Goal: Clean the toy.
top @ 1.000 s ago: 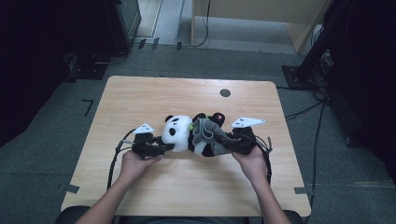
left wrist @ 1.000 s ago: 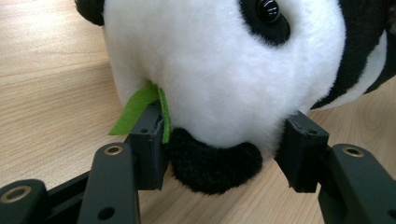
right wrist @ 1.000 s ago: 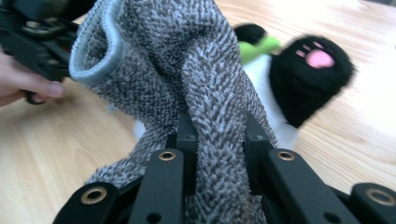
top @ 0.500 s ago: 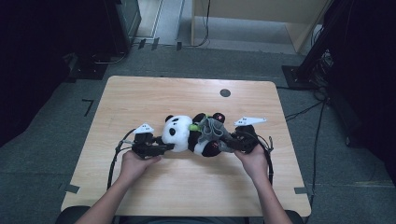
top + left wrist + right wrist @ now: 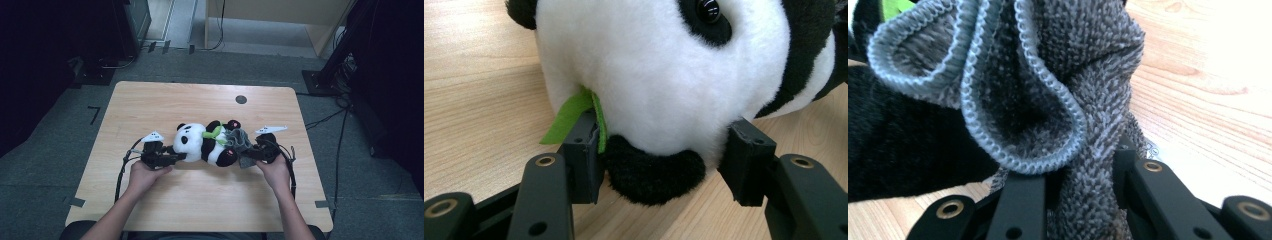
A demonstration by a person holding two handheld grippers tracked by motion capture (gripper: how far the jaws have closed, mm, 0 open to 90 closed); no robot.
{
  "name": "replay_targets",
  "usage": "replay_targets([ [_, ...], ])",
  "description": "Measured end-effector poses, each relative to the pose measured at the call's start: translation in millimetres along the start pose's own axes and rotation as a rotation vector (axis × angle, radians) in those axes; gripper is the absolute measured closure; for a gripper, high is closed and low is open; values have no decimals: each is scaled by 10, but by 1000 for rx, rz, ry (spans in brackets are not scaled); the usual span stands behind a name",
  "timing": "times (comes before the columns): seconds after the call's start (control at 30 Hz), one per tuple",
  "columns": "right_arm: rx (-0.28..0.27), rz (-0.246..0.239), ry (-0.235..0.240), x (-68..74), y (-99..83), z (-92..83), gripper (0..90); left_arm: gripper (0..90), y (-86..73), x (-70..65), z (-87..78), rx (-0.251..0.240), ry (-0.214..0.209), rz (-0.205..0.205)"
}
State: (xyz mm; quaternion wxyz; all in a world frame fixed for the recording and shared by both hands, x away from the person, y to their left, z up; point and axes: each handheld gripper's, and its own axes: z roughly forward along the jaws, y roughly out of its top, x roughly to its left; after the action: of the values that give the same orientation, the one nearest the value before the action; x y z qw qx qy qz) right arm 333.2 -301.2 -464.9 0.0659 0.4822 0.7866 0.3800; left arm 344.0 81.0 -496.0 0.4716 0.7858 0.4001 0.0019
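Now left gripper (image 5: 664, 165) fingers clamp plush panda (image 5: 664, 75) head; right gripper (image 5: 1075, 195) fingers pinch grey cloth (image 5: 1048, 90).

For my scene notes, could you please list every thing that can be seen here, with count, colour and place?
panda toy: one, black and white with a green leaf piece, lying at the table's middle.
cloth: one, grey terry, bunched at the panda's right end.
table: one, light wood, with a dark round hole near its far edge.
cables: several, black, on the grey floor beyond and right of the table.
left gripper: one, black, jaws set on either side of the panda's head.
right gripper: one, black, clamped on the cloth.
forearms: two, coming in from the bottom of the high view.
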Motion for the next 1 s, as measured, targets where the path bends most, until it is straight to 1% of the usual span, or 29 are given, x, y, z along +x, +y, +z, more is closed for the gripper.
replay_targets([
  [0.03,10,8,-6,-5,-2,2,762,426,1,0,-1,1,-1,-1],
  [0.13,38,12,-34,-50,-17,16,763,429,6,5,-4,0,-3,-5],
  [0.17,45,13,-50,-70,-20,12,763,430,9,8,-7,1,-4,-8],
  [0.2,49,18,-69,-96,-20,-7,764,432,11,8,-8,1,-4,-10],
  [0.23,41,18,-80,-115,-16,-28,765,434,13,9,-9,1,-6,-12],
  [0.27,21,21,-89,-128,-5,-74,766,437,15,8,-12,2,-7,-12],
  [0.33,-36,23,-95,-123,35,-216,766,443,20,2,-16,5,-4,-8],
  [0.4,-100,8,-102,-68,96,-377,766,449,26,-3,-19,7,-2,-9],
  [0.47,-154,-12,-94,29,162,-513,767,452,29,-11,-19,8,0,-9],
  [0.53,-200,-38,-75,145,238,-606,767,454,31,-21,-21,9,3,-7],
  [0.57,-215,-52,-64,213,278,-638,767,456,32,-27,-22,10,4,-6],
  [0.6,-228,-75,-52,305,326,-661,767,457,33,-29,-23,10,6,-4],
  [0.67,-241,-113,-30,440,389,-667,767,457,36,-38,-24,10,8,-7],
  [0.8,-240,-190,24,778,496,-584,766,458,43,-69,-31,17,17,-6],
  [0.9,-215,-242,56,1005,526,-428,766,458,47,-95,-36,19,25,0],
  [0.93,-206,-262,61,1069,525,-359,766,458,46,-100,-36,18,26,-2],
  [1.0,-174,-296,50,1181,509,-210,766,459,44,-110,-36,16,28,-3],
])
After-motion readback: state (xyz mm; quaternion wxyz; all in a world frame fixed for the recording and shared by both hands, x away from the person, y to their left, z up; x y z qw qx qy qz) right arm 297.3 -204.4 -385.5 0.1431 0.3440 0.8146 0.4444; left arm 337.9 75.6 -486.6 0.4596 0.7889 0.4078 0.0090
